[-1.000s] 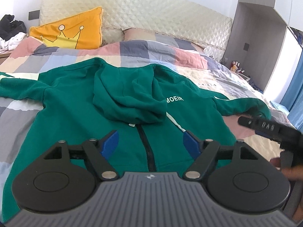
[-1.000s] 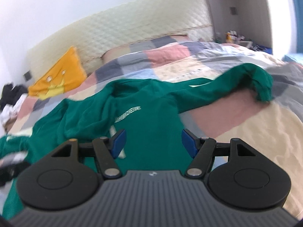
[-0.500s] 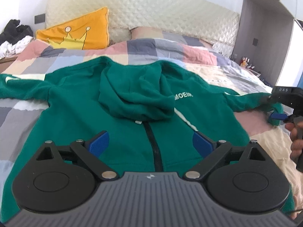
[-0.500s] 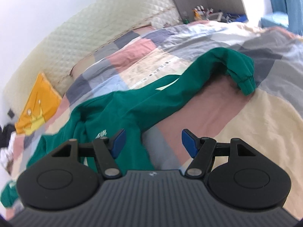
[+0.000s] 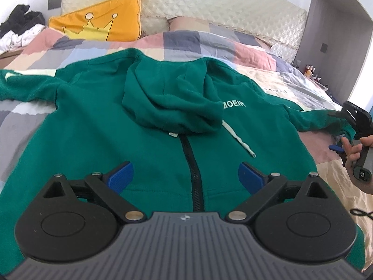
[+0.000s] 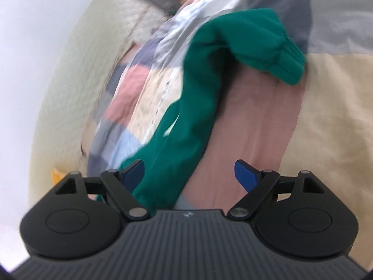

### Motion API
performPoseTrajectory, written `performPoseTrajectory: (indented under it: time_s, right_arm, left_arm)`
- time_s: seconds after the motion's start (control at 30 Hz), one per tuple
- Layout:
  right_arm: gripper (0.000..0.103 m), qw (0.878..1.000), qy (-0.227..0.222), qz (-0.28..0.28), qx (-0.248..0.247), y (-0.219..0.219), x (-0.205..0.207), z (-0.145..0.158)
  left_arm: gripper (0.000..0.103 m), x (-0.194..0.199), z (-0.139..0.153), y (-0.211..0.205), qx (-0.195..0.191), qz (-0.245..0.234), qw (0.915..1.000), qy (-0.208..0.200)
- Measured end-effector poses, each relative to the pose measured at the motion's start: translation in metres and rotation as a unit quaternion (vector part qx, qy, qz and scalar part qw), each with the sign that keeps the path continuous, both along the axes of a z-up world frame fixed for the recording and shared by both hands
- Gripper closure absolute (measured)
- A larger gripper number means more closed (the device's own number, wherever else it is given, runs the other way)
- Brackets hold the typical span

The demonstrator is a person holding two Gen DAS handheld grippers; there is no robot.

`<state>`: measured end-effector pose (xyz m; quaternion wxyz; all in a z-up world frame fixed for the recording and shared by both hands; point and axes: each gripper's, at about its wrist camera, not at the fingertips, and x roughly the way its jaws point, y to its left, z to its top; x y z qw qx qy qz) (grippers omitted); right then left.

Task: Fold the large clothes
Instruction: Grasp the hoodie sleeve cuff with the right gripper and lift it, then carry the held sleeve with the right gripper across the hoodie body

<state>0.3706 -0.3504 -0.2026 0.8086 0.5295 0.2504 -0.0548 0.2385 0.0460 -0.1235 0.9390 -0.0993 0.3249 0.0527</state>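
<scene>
A green zip hoodie (image 5: 98, 135) lies face up on the patchwork bed, hood folded down over the chest, sleeves spread out to both sides. My left gripper (image 5: 186, 177) is open and empty above the lower front, straddling the zipper. My right gripper (image 6: 190, 172) is open and empty, tilted, over the right sleeve (image 6: 193, 107), whose cuff (image 6: 286, 63) lies bunched ahead. The right gripper also shows in the left wrist view (image 5: 356, 126) at the far right, by the sleeve end.
An orange crown pillow (image 5: 102, 21) leans against the quilted headboard (image 5: 209, 7). Dark and white clothes (image 5: 21, 25) are piled at the far left. A grey cabinet (image 5: 338, 23) and a bedside shelf with small bottles (image 5: 310, 71) stand at the right.
My right gripper has swung right and rolled over toward the right sleeve, closer to the cuff. My left gripper has moved a little nearer the hoodie's front. Both stay open.
</scene>
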Motion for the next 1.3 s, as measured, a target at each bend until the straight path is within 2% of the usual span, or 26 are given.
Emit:
performPoseTrajectory:
  time_s: [0.1,0.17,0.33,0.43,0.5,0.77,0.87,0.93,1.07,1.27,1.3]
  right_arm:
    - [0.015,0.997,-0.012,-0.045,0.062,-0.015,0.001,-0.014]
    - [0.015,0.989,-0.031,-0.083,0.117,-0.025,-0.003,-0.023]
    - [0.016,0.96,-0.083,-0.154,0.218,-0.043,-0.015,-0.033]
    - [0.016,0.938,-0.1,-0.184,0.277,-0.053,-0.016,-0.042]
    - [0.016,0.926,-0.104,-0.202,0.3,-0.061,-0.016,-0.046]
    - [0.016,0.901,-0.083,-0.25,0.344,-0.075,-0.019,-0.065]
    - [0.017,0.897,-0.083,-0.262,0.345,-0.08,-0.02,-0.071]
    - [0.022,0.904,-0.08,-0.256,0.334,-0.08,-0.019,-0.07]
    - [0.029,0.905,-0.082,-0.257,0.329,-0.081,-0.018,-0.072]
    - [0.049,0.913,-0.078,-0.262,0.304,-0.088,-0.018,-0.073]
    - [0.05,0.913,-0.078,-0.263,0.301,-0.089,-0.019,-0.073]
  left_arm:
    - [0.004,0.008,-0.006,0.002,-0.012,0.003,0.9999,0.009]
    - [0.004,0.013,-0.01,0.003,-0.019,0.001,0.9997,0.013]
    - [0.004,0.025,-0.02,-0.001,-0.032,-0.007,0.9992,0.023]
    - [0.004,0.028,-0.024,-0.003,-0.036,-0.01,0.9989,0.03]
    - [0.004,0.029,-0.027,-0.003,-0.041,-0.01,0.9985,0.033]
    - [0.004,0.034,-0.035,-0.001,-0.067,-0.001,0.9967,0.045]
    - [0.004,0.035,-0.037,-0.002,-0.065,0.001,0.9967,0.048]
    - [0.004,0.037,-0.039,-0.002,-0.066,0.001,0.9966,0.05]
    - [0.004,0.038,-0.041,-0.003,-0.059,0.007,0.9971,0.049]
    - [0.004,0.04,-0.043,-0.002,-0.056,0.011,0.9972,0.049]
    - [0.004,0.04,-0.044,-0.001,-0.057,0.012,0.997,0.05]
